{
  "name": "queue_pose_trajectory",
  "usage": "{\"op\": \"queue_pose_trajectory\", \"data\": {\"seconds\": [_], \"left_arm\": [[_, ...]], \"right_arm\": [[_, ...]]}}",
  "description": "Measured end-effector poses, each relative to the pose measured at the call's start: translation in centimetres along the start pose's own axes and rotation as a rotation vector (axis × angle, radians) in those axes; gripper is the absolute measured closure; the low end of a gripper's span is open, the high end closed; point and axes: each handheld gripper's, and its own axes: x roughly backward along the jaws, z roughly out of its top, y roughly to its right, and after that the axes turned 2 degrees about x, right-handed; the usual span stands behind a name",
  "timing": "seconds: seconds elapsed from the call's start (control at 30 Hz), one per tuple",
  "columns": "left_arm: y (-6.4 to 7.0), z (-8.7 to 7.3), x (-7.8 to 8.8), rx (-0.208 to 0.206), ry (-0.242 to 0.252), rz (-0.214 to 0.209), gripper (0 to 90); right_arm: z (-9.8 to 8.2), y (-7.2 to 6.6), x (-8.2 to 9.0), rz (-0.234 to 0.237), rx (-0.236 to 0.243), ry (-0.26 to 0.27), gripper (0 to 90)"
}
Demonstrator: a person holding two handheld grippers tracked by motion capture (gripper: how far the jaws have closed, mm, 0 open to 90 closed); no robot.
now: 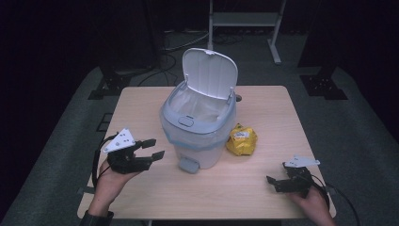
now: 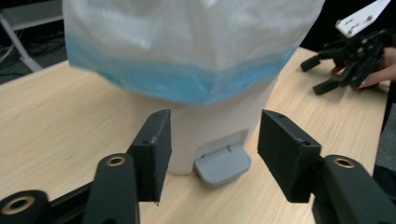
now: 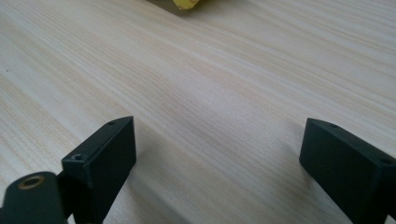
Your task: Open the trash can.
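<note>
One white pedal bin [image 1: 200, 123] stands upright at the centre of the high view, on the wooden surface [image 1: 263, 181]. Its long axis is vertical, its lid [image 1: 210, 73] is flipped up toward the top of the frame, and its single grey pedal [image 1: 188, 165] points toward the bottom edge. A blue-edged liner bag [image 2: 187, 51] folds over the rim. One yellow snack packet [image 1: 242, 139], probably crisps, lies just right of the bin's base.

The left gripper [image 1: 153, 148] hangs at the lower left and points right at the bin's lower wall; its jaws stand apart with nothing between them. In the left gripper view the pedal sits between the two jaws, farther off. The right gripper [image 1: 272, 182] rests at the lower right, jaws spread and empty over bare wood.
</note>
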Motion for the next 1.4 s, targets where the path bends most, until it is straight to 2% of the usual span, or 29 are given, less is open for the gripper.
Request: {"op": "queue_pose_trajectory", "data": {"seconds": [0.17,0.5,0.63,0.7,0.93,1.4], "left_arm": [[-0.3,-1.2,-0.1,0.011,-0.015,0.022,36.1],[-0.8,-3.5,-1.0,0.000,-0.056,0.076,19.6],[-1.2,-4.7,-1.3,-0.001,-0.062,0.089,17.4],[-1.4,-5.3,-1.6,-0.002,-0.076,0.104,11.5],[-2.1,-7.0,-2.0,0.007,-0.106,0.128,6.6],[-2.7,-9.6,-3.2,0.003,-0.181,0.138,2.7]], "right_arm": [[0.0,0.0,0.0,0.000,-0.001,0.000,9.7],[0.0,0.0,0.0,0.000,-0.001,0.000,9.7],[0.0,0.0,0.0,0.000,-0.001,0.000,9.7],[0.0,0.0,0.0,0.000,-0.001,0.000,9.7],[0.0,0.0,0.0,0.000,0.000,0.000,9.7],[0.0,0.0,0.0,0.000,-0.002,0.000,9.7]]}}
